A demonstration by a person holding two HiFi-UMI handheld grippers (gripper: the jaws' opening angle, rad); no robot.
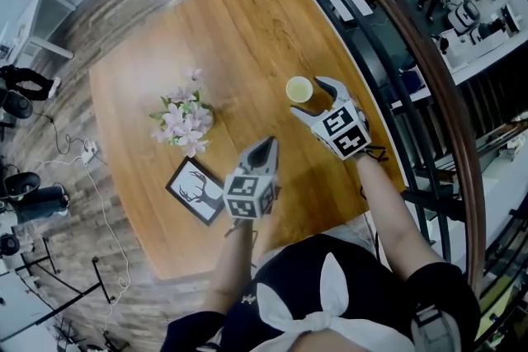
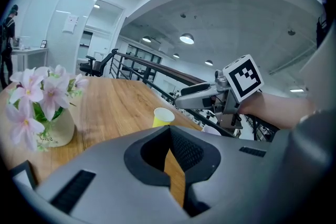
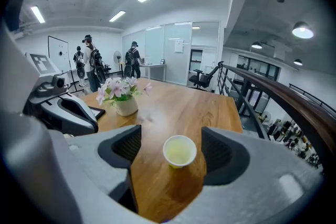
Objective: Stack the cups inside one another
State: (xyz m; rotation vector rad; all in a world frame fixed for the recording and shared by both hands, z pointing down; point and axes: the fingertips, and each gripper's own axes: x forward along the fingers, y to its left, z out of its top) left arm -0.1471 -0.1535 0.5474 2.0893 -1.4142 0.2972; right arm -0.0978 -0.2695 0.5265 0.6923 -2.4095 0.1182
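A single yellow paper cup (image 1: 299, 89) stands upright on the wooden table (image 1: 239, 37), near its right edge. My right gripper (image 1: 313, 100) is open, just short of the cup, with one finger on each side of it. In the right gripper view the cup (image 3: 180, 150) sits between and slightly ahead of the spread jaws of the right gripper (image 3: 170, 160), touching neither. My left gripper (image 1: 266, 147) hovers shut and empty over the table's near side, pointing toward the cup (image 2: 163, 116); its jaws show only a thin slit in the left gripper view (image 2: 172, 168). No second cup is clearly visible.
A vase of pink flowers (image 1: 186, 124) stands mid-table, with a framed deer picture (image 1: 198, 190) lying near the front edge. A curved railing (image 1: 429, 78) runs just beyond the table's right edge. Several people (image 3: 89, 63) stand far off in the room.
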